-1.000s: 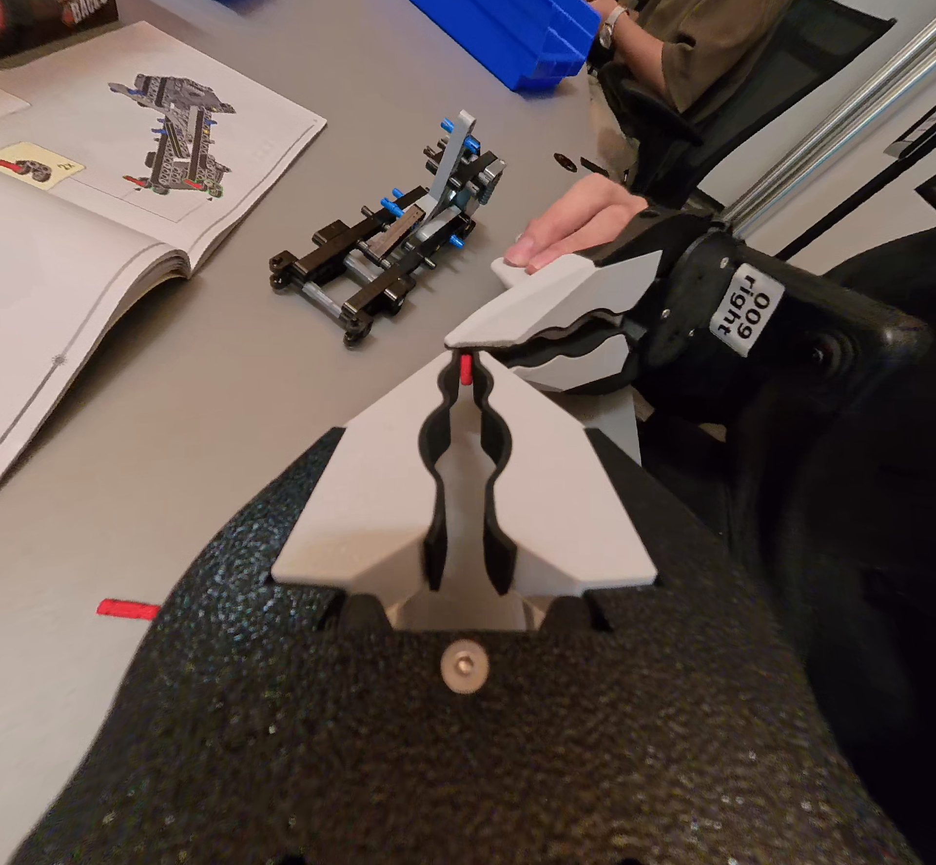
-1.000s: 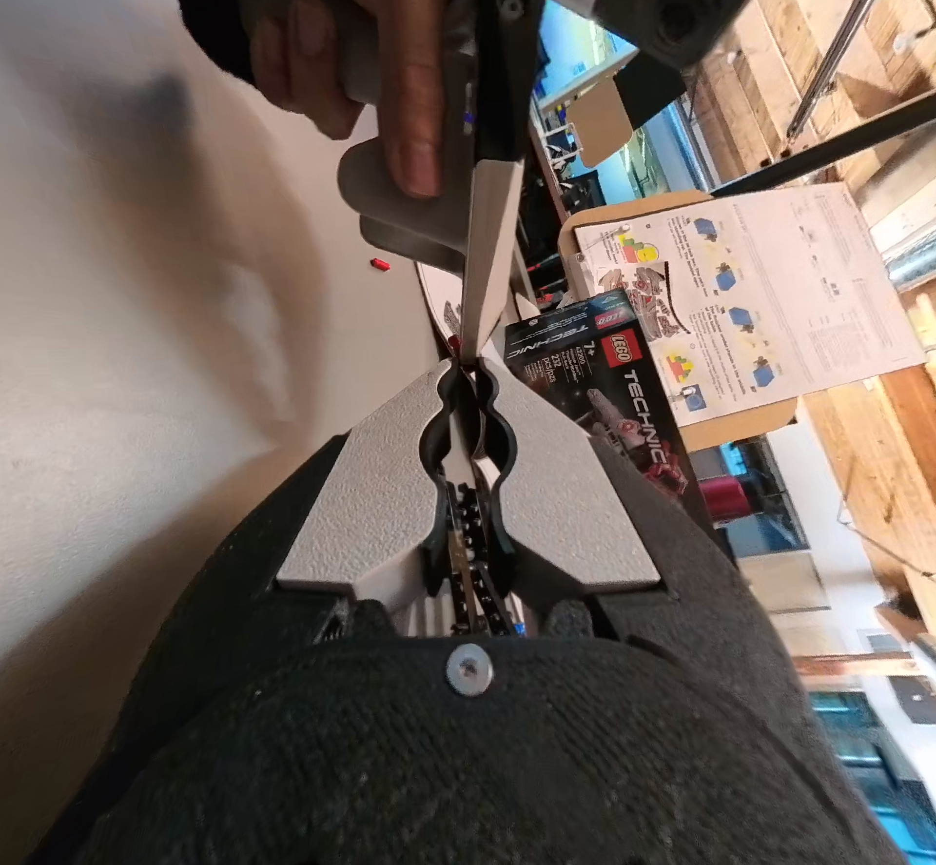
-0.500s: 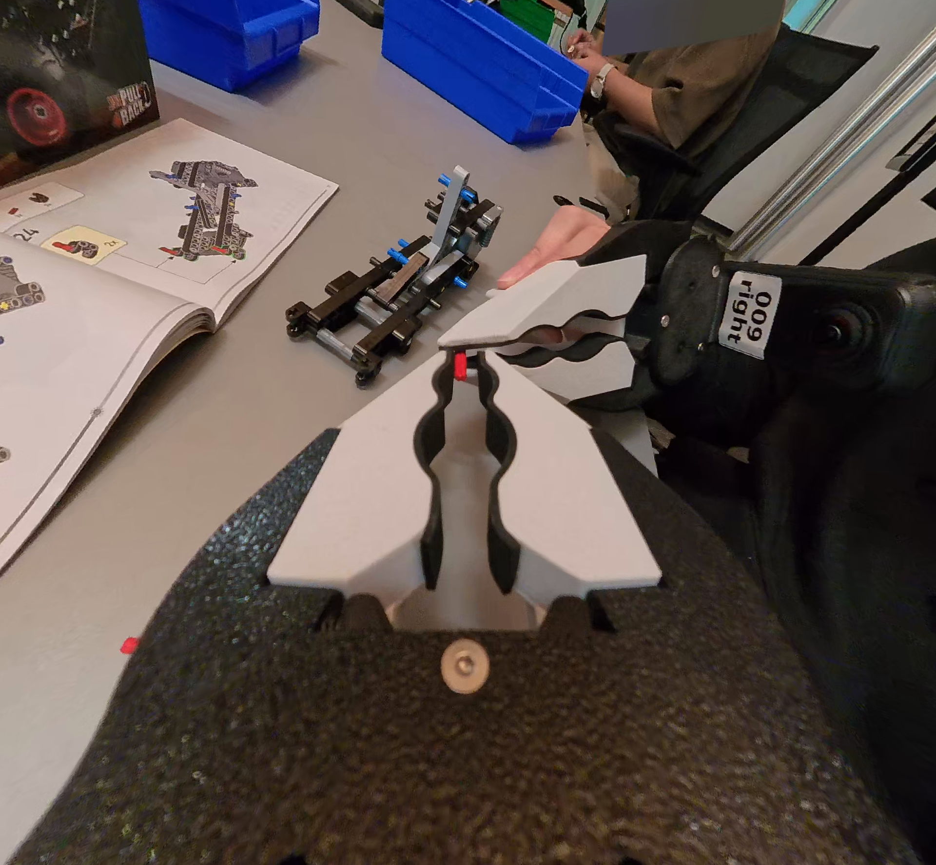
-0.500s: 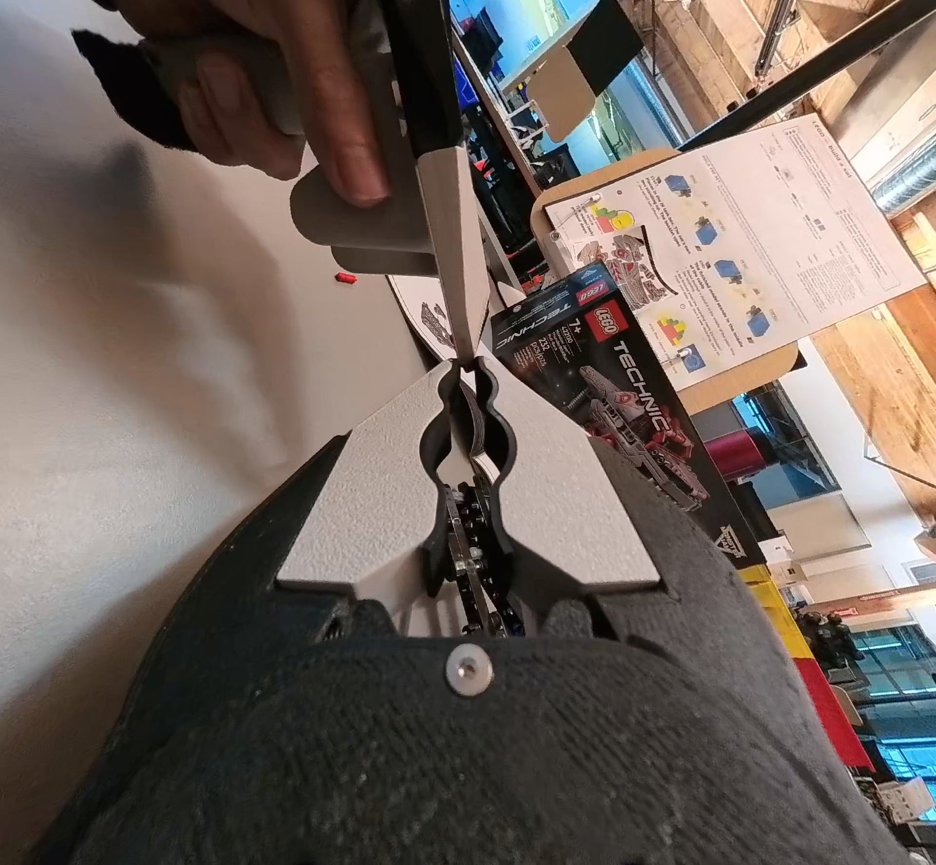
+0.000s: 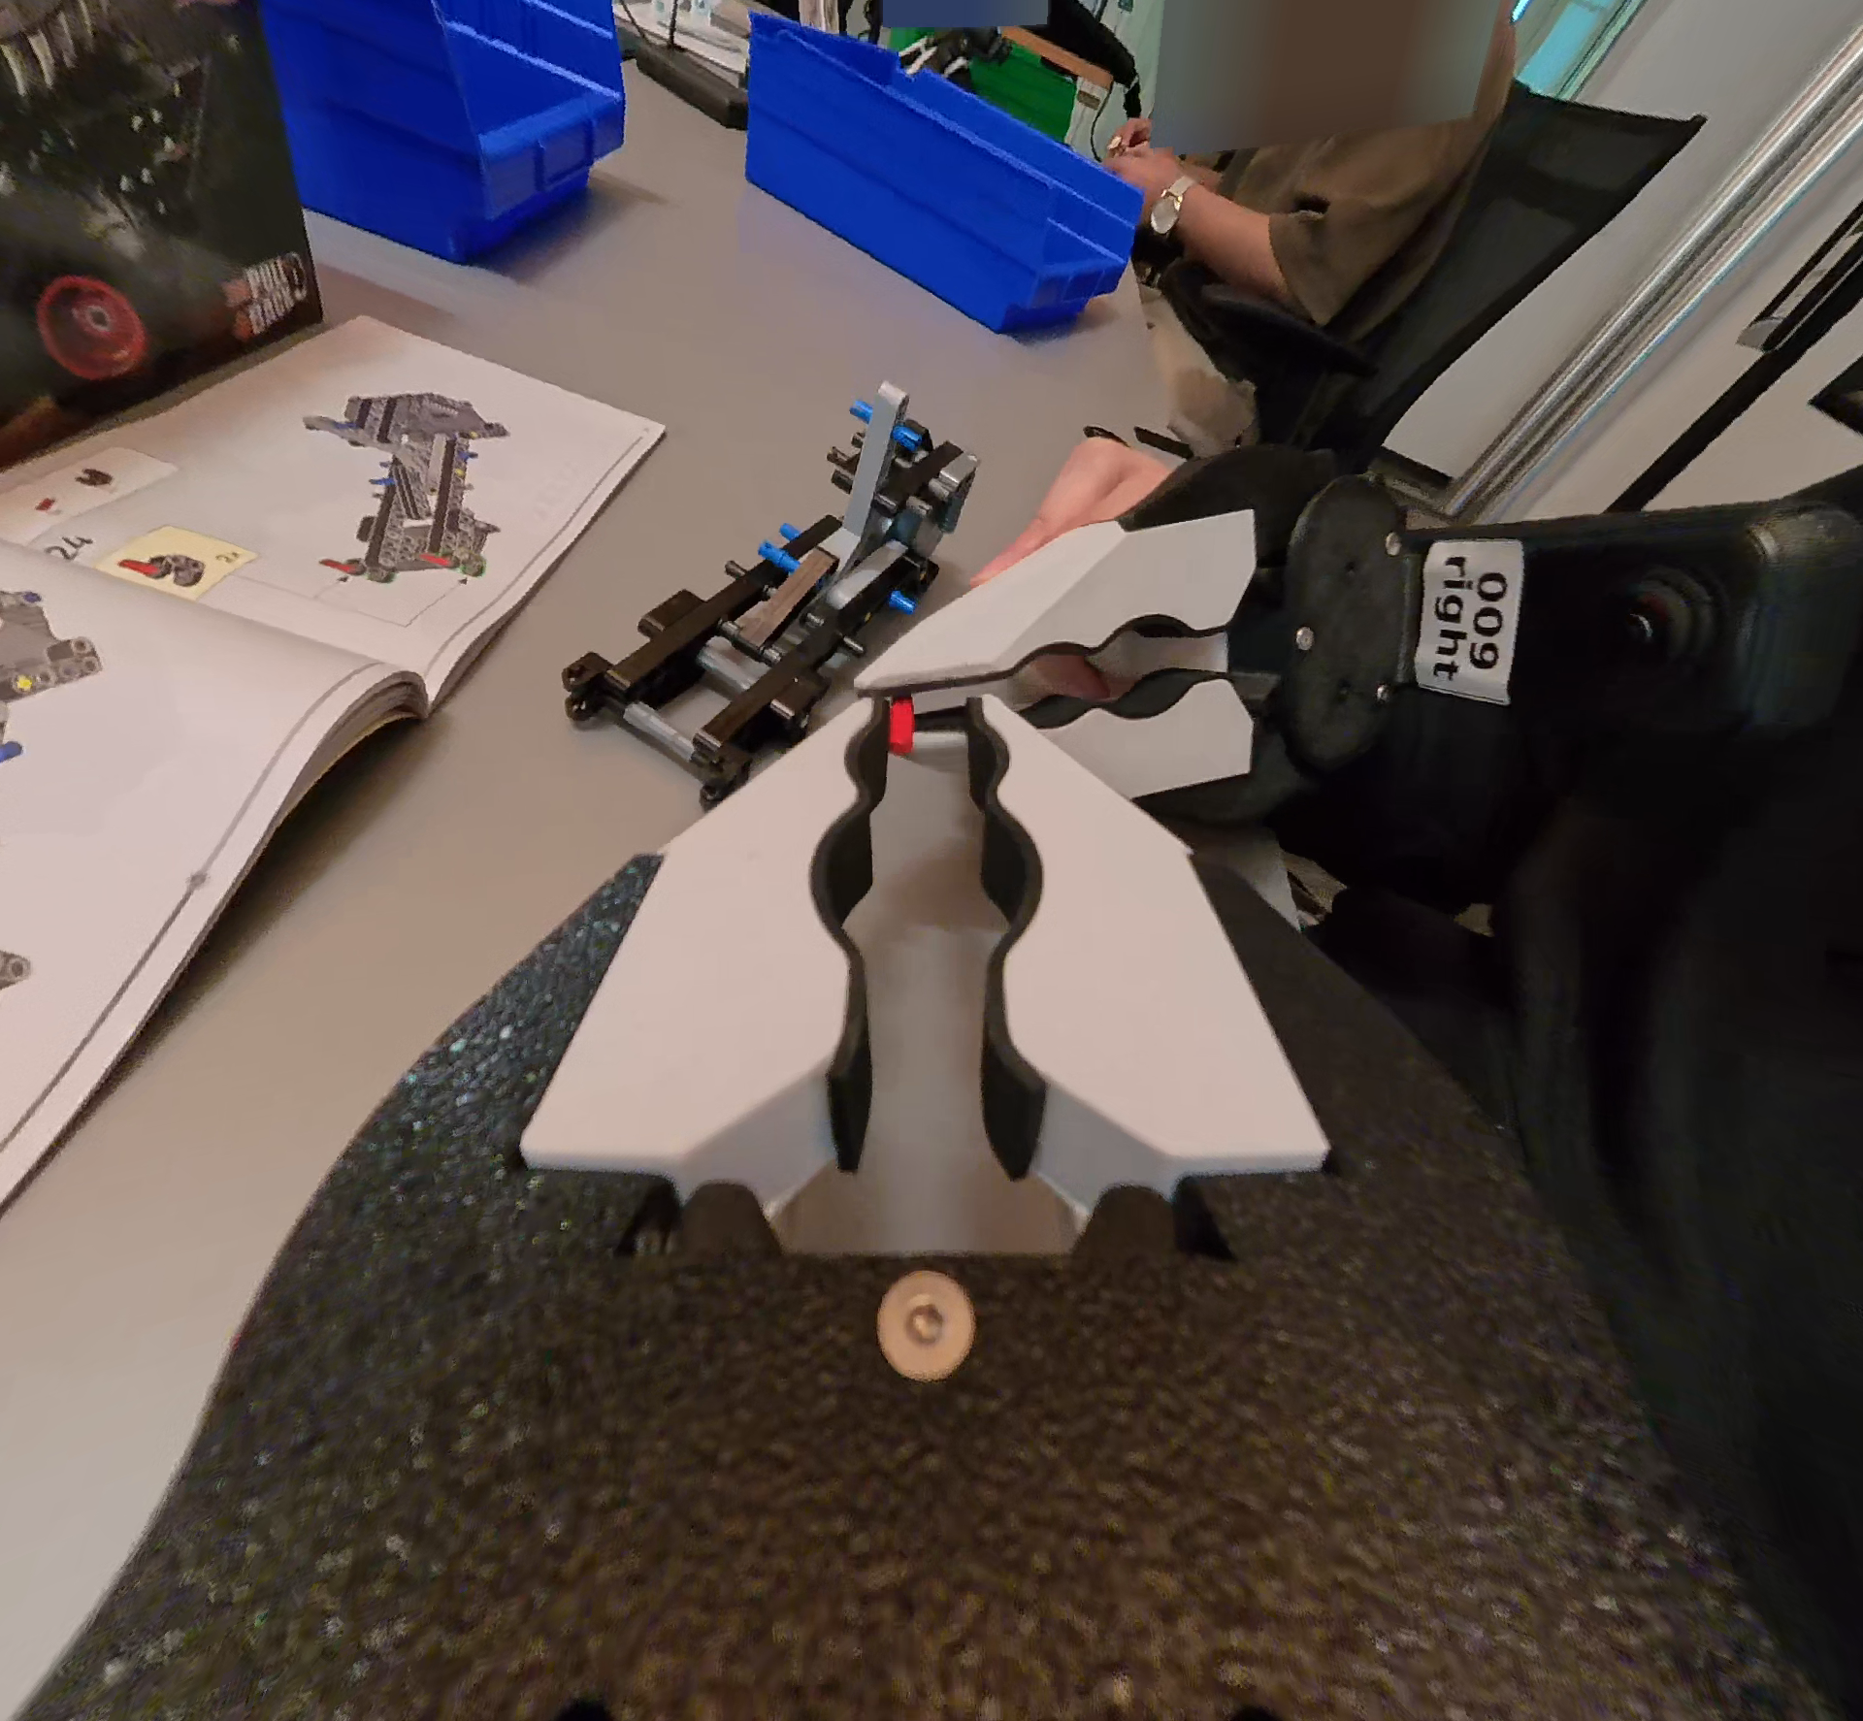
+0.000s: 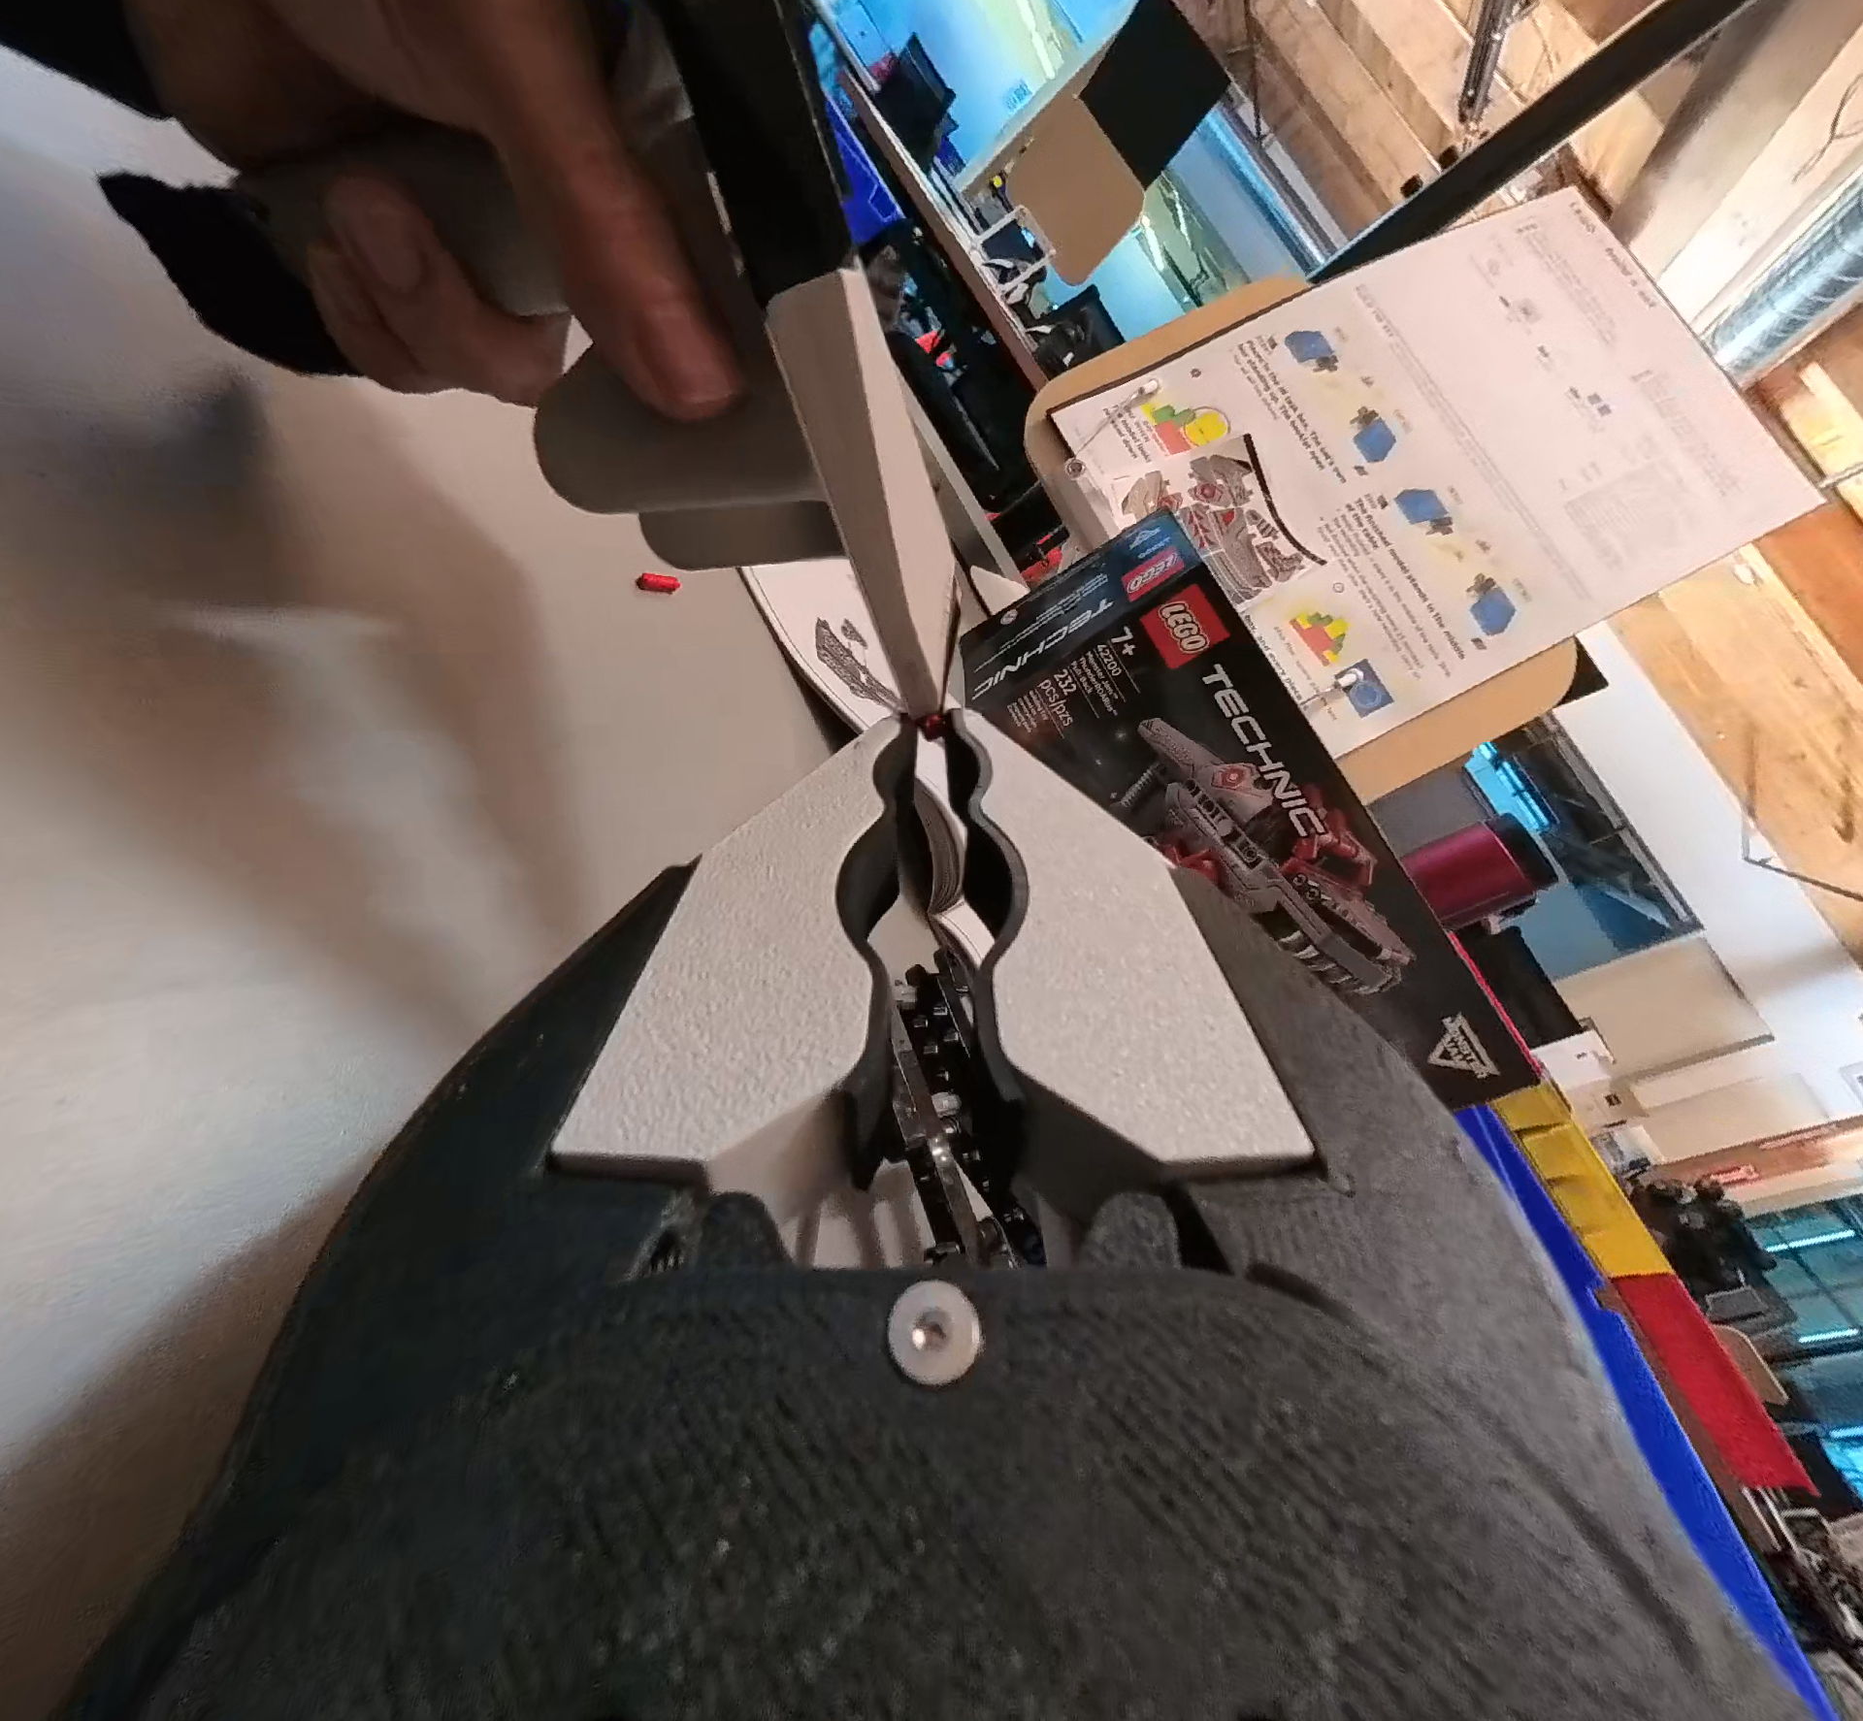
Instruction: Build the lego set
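My left gripper [image 5: 925,735] is slightly open, and its tips stand apart on either side of a small red pin [image 5: 900,725]. My right gripper [image 5: 879,690] comes in from the right, turned crosswise, and is shut on that pin. In the right wrist view the pin [image 6: 928,722] sits between the right gripper's [image 6: 927,727] tips. The left gripper [image 6: 922,685] reaches down to it from above, edge-on, held by a hand [image 6: 403,110]. The black and grey lego chassis [image 5: 776,604] with blue pins lies on the grey table [image 5: 504,816] just beyond both grippers.
An open instruction booklet [image 5: 302,624] lies left of the chassis, with a dark set box [image 5: 121,110] behind it. Two blue bins [image 5: 433,90] [image 5: 927,181] stand at the back. A person [image 5: 1341,211] sits at the far right. A loose red pin [image 6: 655,581] lies on the table. Only a small space, under 4 cm, lies between the two pairs of fingers.
My left gripper's fingers have spread apart from the red pin they were pinching. The right gripper has stayed closed around the pin. Both have lifted and tilted a little.
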The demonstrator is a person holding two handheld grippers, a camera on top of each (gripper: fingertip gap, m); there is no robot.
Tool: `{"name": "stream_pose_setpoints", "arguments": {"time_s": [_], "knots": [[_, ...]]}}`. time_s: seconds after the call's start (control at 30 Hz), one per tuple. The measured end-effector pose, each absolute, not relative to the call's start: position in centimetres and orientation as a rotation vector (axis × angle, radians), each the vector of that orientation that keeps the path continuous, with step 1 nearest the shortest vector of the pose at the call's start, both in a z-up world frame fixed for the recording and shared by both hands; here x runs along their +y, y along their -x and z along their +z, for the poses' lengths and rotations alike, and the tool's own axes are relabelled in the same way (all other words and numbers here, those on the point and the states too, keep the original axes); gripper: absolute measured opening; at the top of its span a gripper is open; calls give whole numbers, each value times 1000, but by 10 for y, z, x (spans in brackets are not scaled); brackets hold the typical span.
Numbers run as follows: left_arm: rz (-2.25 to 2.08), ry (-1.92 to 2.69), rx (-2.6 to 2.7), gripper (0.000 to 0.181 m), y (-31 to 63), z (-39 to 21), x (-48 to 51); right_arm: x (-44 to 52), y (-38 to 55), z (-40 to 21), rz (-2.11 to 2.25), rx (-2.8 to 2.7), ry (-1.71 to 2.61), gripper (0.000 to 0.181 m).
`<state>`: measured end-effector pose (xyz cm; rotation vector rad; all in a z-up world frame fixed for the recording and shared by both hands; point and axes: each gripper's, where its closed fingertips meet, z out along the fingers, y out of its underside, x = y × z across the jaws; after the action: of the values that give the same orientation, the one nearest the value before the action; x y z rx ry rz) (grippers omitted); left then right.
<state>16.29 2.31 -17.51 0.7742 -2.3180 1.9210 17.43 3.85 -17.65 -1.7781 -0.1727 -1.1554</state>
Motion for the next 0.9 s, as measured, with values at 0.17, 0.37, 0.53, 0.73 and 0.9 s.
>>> {"name": "stream_pose_setpoints", "arguments": {"time_s": [0.17, 0.37, 0.53, 0.73, 0.9], "knots": [[1974, -879, -2464, 29, -180, -176, 34, 34, -180, -179, -1167, -135, 1792, 1], [2016, -813, -2397, 13, -173, -168, 30, 32, -181, -175, -1109, -91, 1763, 2], [2030, -804, -2375, 7, -172, -167, 29, 36, -176, -174, -1089, -107, 1757, 2], [2043, -777, -2388, 3, -171, -167, 27, 33, -178, -172, -1026, -51, 1737, 2], [2066, -763, -2387, 1, -171, -167, 26, 33, -178, -173, -982, -33, 1737, 1]]}}
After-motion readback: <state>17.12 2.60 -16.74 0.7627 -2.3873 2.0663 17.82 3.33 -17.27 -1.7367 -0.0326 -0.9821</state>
